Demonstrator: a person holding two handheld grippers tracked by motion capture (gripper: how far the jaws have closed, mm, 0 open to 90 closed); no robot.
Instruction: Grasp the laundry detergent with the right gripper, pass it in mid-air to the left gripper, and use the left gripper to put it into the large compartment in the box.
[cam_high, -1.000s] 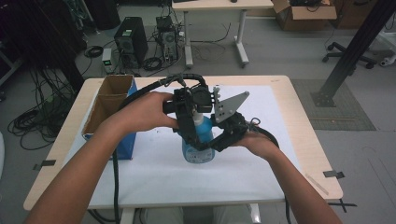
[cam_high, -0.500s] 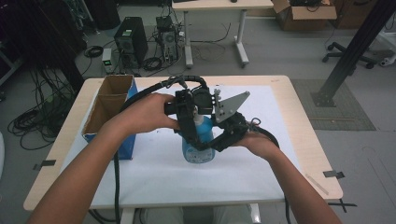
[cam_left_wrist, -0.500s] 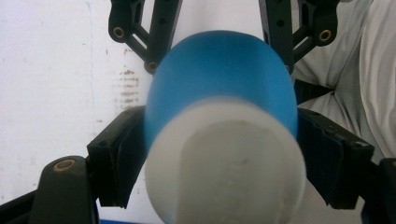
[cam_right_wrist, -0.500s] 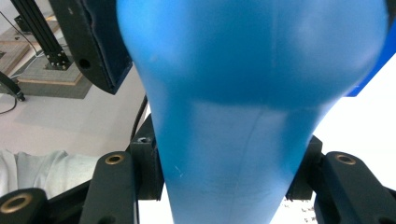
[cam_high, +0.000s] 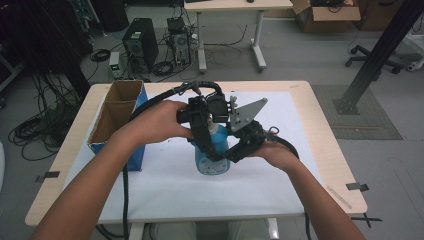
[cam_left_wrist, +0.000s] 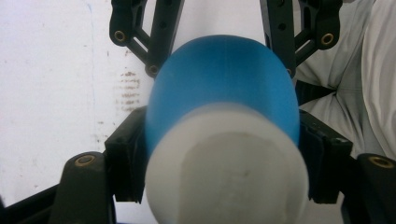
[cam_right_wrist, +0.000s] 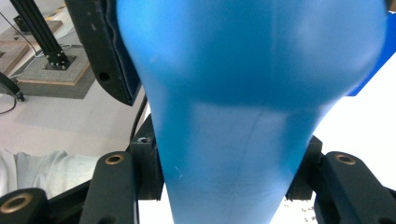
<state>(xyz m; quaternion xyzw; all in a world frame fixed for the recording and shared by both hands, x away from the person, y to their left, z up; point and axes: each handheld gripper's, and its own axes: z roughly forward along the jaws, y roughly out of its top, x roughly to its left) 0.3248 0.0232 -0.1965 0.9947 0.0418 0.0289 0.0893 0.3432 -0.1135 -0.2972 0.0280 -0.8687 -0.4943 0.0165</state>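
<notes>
A blue bottle (cam_high: 212, 162) with a white cap (cam_left_wrist: 229, 177) stands upright on the white sheet at the table's middle. My right gripper (cam_high: 227, 150) comes in from the right and is shut on the bottle's narrow blue body (cam_right_wrist: 229, 140), pads tight on both sides. My left gripper (cam_high: 210, 131) points down over the top. Its jaws have just been closing, and its pads (cam_left_wrist: 127, 156) now press the bottle's upper part just below the cap. The right gripper's fingers (cam_left_wrist: 156, 42) show beyond the bottle in the left gripper view.
An open blue cardboard box (cam_high: 117, 117) stands at the table's left side. The white sheet (cam_high: 280, 180) covers most of the wooden table (cam_high: 327, 150). Black cables trail from both grippers over the front edge. Computers and wiring lie on the floor behind.
Both hands and the bottle keep their places. The left gripper's jaws look drawn in closer around the bottle's top.
</notes>
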